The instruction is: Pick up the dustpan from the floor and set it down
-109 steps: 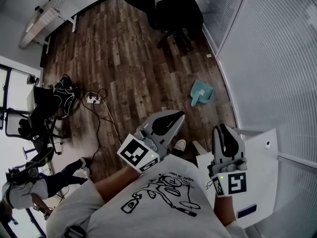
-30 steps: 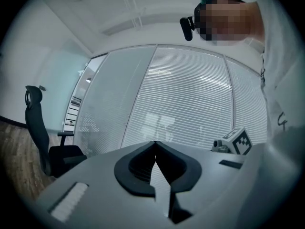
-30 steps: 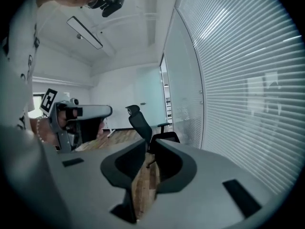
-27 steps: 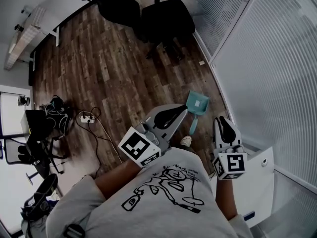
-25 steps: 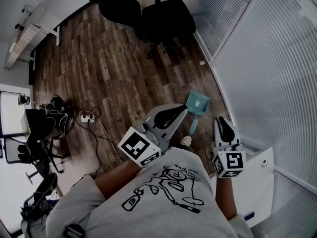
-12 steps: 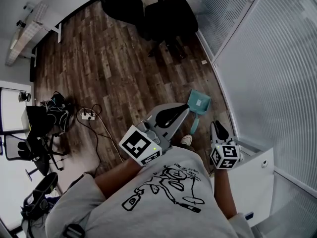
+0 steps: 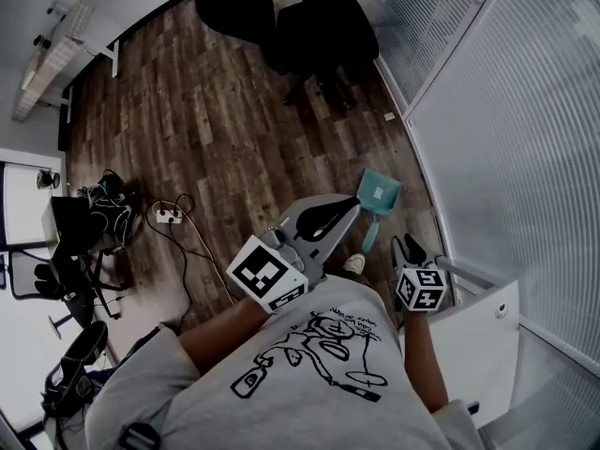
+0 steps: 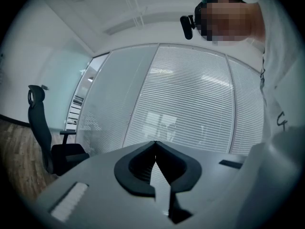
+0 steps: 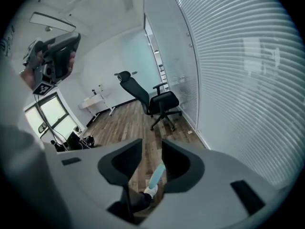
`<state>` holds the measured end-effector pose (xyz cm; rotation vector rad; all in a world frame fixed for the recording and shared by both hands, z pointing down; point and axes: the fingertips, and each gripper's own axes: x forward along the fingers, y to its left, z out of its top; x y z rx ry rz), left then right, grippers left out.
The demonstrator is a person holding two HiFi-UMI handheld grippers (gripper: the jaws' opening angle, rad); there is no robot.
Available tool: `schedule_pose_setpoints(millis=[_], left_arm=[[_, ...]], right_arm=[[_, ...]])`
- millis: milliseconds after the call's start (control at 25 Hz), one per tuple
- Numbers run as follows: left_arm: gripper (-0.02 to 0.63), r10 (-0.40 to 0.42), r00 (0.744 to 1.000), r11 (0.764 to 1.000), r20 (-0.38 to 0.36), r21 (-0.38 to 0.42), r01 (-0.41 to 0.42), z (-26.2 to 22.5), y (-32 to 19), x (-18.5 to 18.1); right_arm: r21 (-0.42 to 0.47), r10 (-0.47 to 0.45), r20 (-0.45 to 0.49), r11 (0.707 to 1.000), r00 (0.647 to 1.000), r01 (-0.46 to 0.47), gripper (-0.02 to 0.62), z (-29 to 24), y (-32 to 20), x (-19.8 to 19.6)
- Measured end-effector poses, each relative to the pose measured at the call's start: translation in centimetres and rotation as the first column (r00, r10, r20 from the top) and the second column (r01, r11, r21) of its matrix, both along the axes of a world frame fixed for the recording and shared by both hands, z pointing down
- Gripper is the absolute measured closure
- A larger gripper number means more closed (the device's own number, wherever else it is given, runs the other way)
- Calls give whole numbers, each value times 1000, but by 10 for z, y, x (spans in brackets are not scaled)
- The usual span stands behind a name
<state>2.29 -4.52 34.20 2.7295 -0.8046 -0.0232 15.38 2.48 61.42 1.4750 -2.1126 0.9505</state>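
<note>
The right claw (image 9: 151, 143) has just been opening. Its jaws stand apart with nothing pinched between them, and it tilts down toward the floor. Through the gap in the right gripper view shows the handle of the dustpan (image 7: 377, 198), farther off and not touched by either jaw.

The dustpan is teal and lies flat on the wood floor (image 7: 216, 111). Its scoop points away from the person and its handle runs back toward the person's shoe (image 7: 353, 265), which is just beside the handle's end. In the head view the right claw hangs near that end, to its right.

The left claw (image 8: 155, 143) is clenched with its tips meeting, and it holds nothing. It is held level in front of the chest, and in the head view it sits left of the dustpan.

A wall of slatted blinds (image 7: 506, 111) runs close along the dustpan's right side. A black chair (image 7: 328, 26) stands farther up the floor, well apart from the dustpan. A power strip (image 7: 170, 216) with trailing cables lies off to the left, and a white table (image 7: 478, 331) is by the person's right arm.
</note>
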Motion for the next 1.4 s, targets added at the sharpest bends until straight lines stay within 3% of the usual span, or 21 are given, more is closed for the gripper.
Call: schedule_pose_setpoints(millis=[480, 880, 1400], left_arm=[[604, -5, 1000, 1000, 11, -9, 5, -2, -2, -7], [604, -17, 1000, 1000, 19, -19, 18, 1, -6, -16], [604, -42, 999, 998, 35, -38, 43, 14, -6, -28]], right_arm=[[-141, -25, 56, 989, 998, 33, 445, 61, 7, -13], [-258, -36, 92, 964, 995, 59, 407, 109, 20, -18], [-343, -8, 149, 938, 989, 59, 382, 156, 23, -26]])
